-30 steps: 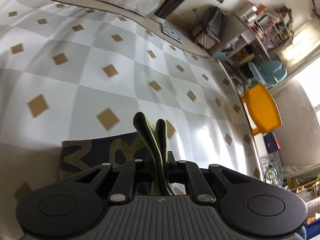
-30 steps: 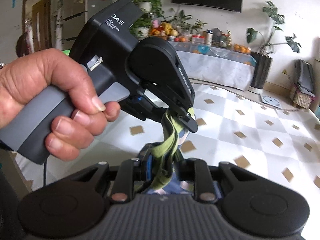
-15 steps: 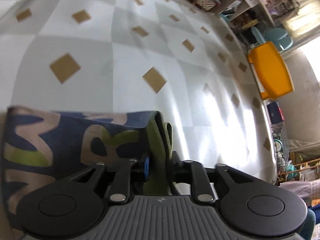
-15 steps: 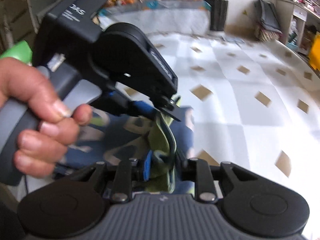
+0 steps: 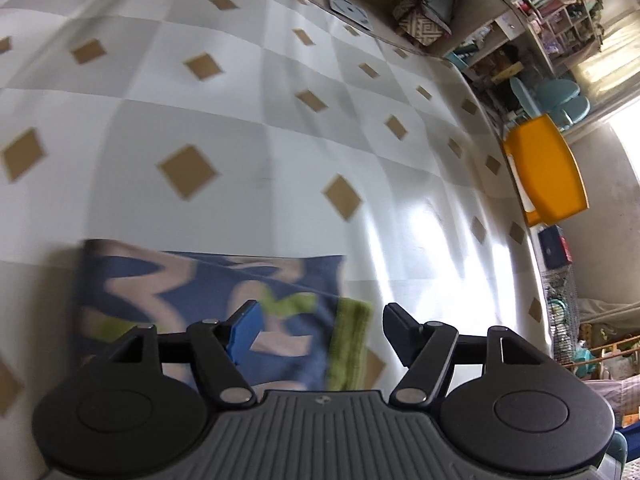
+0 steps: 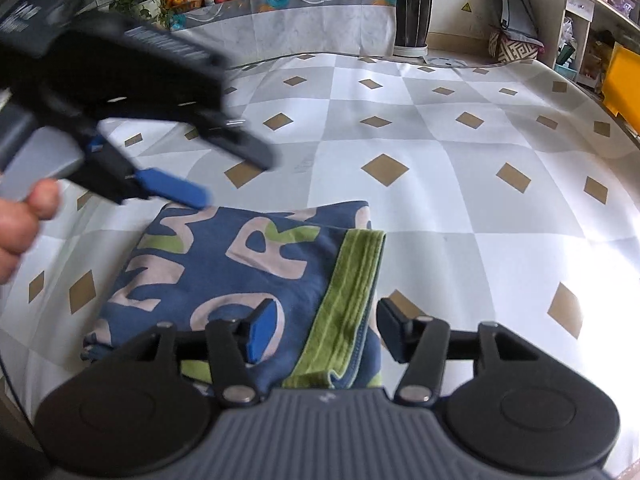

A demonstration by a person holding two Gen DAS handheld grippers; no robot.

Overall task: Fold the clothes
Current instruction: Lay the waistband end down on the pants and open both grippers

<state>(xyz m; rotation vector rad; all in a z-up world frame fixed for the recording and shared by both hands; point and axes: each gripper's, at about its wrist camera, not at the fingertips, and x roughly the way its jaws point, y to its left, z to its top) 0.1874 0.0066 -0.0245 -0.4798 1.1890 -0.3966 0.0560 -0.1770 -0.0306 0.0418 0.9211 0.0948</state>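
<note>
Blue folded garment [image 6: 224, 276] with pale letters and green ribbed band [image 6: 348, 300] lies flat on checked grey-white sheet with tan diamonds [image 6: 440, 184]. Right claw [image 6: 326, 330] spread wide just above its near edge, gripping nothing. Left claw [image 5: 320, 330] likewise spread, empty, held by hand [image 6: 20, 220] over garment's far-left corner.

**Count of things in view**

One folded garment [image 6: 240, 272] lies on the one checked surface [image 6: 440, 168]. Two hand-held grippers: the left hand-held gripper [image 6: 236, 180] at 10 o'clock, the right hand-held gripper [image 6: 326, 330] at 6. One hand [image 6: 20, 220] shows. One yellow chair [image 5: 546, 168] at 3 o'clock.
</note>
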